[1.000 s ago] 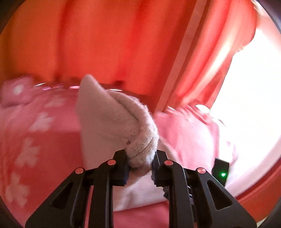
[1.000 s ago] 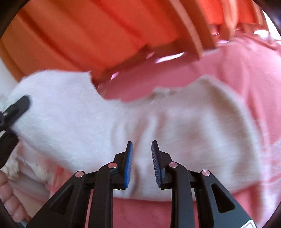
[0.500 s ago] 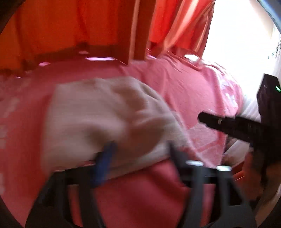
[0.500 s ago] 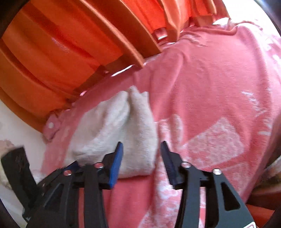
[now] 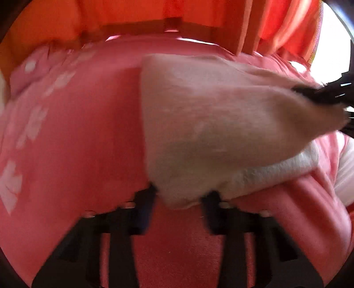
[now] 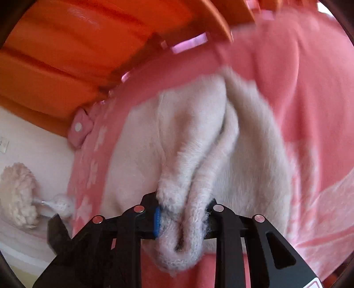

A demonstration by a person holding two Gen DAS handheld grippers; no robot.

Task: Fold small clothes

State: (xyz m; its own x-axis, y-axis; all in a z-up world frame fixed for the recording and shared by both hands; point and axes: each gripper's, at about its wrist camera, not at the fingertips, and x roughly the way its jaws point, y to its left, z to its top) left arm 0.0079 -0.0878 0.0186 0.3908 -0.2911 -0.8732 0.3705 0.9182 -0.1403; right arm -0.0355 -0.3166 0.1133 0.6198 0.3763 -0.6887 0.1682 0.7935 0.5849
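Observation:
A small cream knitted garment (image 5: 216, 124) lies on a pink cloth (image 5: 84, 133). In the left wrist view my left gripper (image 5: 179, 199) is open, its jaws on either side of the garment's near corner. The right gripper's black tip (image 5: 327, 95) shows at the garment's right end, lifting it. In the right wrist view my right gripper (image 6: 183, 217) is shut on a bunched edge of the garment (image 6: 190, 159), which stretches away over the pink cloth (image 6: 309, 93).
Orange curtains (image 5: 132, 20) and a wooden frame (image 6: 212, 24) stand behind the pink cloth. A cream woolly pom-pom item (image 6: 20, 195) lies on a white surface to the left. Bright window light shows at the right (image 5: 331, 44).
My left gripper let go of the garment and opened. My right gripper moved onto the garment's edge, shut on it, and pulled it up and across.

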